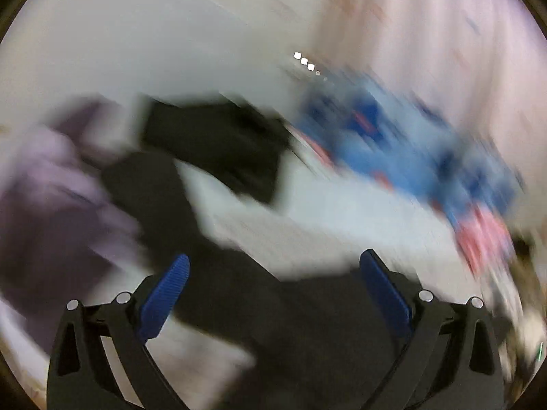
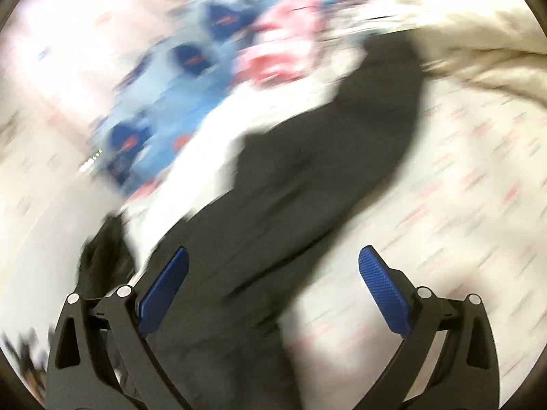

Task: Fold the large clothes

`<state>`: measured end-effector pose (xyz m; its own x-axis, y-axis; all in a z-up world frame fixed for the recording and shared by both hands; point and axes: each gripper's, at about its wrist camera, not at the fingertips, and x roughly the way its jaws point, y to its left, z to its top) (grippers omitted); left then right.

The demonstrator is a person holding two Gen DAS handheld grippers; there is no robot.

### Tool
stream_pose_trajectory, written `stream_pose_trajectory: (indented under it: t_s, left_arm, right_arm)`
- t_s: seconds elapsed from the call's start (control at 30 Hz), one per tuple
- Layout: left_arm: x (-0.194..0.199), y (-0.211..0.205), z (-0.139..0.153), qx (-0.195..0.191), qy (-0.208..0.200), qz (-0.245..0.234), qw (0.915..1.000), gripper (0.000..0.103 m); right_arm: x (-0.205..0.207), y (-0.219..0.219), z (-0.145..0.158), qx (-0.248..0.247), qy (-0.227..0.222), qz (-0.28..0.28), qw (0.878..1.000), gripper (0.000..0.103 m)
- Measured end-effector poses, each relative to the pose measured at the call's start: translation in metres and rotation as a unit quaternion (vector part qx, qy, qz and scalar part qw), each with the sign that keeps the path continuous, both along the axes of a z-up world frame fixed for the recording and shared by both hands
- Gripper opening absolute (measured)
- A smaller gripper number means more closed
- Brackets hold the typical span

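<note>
While the left wrist view is smeared with blur, the left gripper (image 1: 273, 266) shows clearly: its blue pads (image 1: 165, 295) stand spread wide with nothing pinched between them, angled down over a dark garment (image 1: 239, 294) that lies on a pale bed sheet (image 1: 342, 225). A blue patterned cloth (image 1: 393, 147) lies farther off to the right, and a purple blur (image 1: 44, 205) fills the left edge. Seen from the right wrist, the right gripper (image 2: 273, 266) is likewise splayed and empty, tilted down above the dark garment (image 2: 307, 171), which stretches diagonally across the sheet (image 2: 461, 205). The blue patterned cloth (image 2: 164, 102) and a cream blanket (image 2: 478, 34) lie beyond.
</note>
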<state>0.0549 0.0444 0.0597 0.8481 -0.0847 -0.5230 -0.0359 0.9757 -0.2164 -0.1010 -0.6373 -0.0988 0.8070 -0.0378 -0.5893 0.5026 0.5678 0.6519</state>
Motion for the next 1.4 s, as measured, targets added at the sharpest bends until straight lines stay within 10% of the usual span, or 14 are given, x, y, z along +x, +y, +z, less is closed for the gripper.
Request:
stream_pose_trajectory:
  t_s: [0.17, 0.47, 0.53, 0.57, 0.73, 0.83, 0.93, 1.0, 1.1, 1.3, 1.4]
  left_arm:
    - [0.048, -0.108, -0.090, -0.015, 0.066, -0.071, 0.9952, 0.096]
    - [0.059, -0.124, -0.148, -0.066, 0.090, -0.075, 0.9909, 0.096]
    - [0.057, -0.114, -0.150, -0.083, 0.096, -0.076, 0.9890, 0.096]
    - [0.057, -0.113, -0.151, -0.085, 0.097, -0.076, 0.9887, 0.096]
    - [0.056, -0.110, -0.155, -0.093, 0.102, -0.074, 0.9876, 0.096]
    - [0.055, -0.108, -0.156, -0.100, 0.109, -0.074, 0.9863, 0.096]
    - [0.056, -0.109, -0.156, -0.099, 0.113, -0.081, 0.9854, 0.096]
    - [0.056, -0.111, -0.155, -0.093, 0.112, -0.087, 0.9854, 0.096]
    - [0.056, -0.114, -0.156, -0.086, 0.113, -0.092, 0.9856, 0.096]
    - [0.057, -0.116, -0.159, -0.084, 0.120, -0.093, 0.9848, 0.096]
    - [0.057, -0.116, -0.159, -0.082, 0.118, -0.093, 0.9853, 0.096]
  right_arm:
    - [0.025, -0.101, -0.011, -0.002, 0.045, -0.070, 0.996, 0.096]
    - [0.102, -0.155, -0.046, -0.076, 0.110, -0.104, 0.985, 0.096]
    - [0.108, -0.162, -0.036, -0.070, 0.105, -0.094, 0.988, 0.052]
    - [0.108, -0.165, -0.027, -0.066, 0.092, -0.084, 0.990, 0.003]
    - [0.047, -0.141, 0.075, -0.132, -0.079, -0.102, 0.983, 0.003]
    - [0.014, -0.139, 0.069, -0.162, -0.062, -0.137, 0.975, 0.006]
    - [0.011, -0.167, 0.005, -0.049, -0.002, -0.115, 0.992, 0.076]
    - [-0.002, -0.183, -0.032, 0.056, -0.045, -0.124, 0.990, 0.085]
    - [-0.006, -0.191, -0.040, 0.069, -0.093, -0.135, 0.984, 0.093]
    - [0.036, -0.210, -0.020, 0.027, -0.044, -0.110, 0.993, 0.089]
    - [0.048, -0.209, -0.015, 0.015, 0.013, -0.099, 0.995, 0.032]
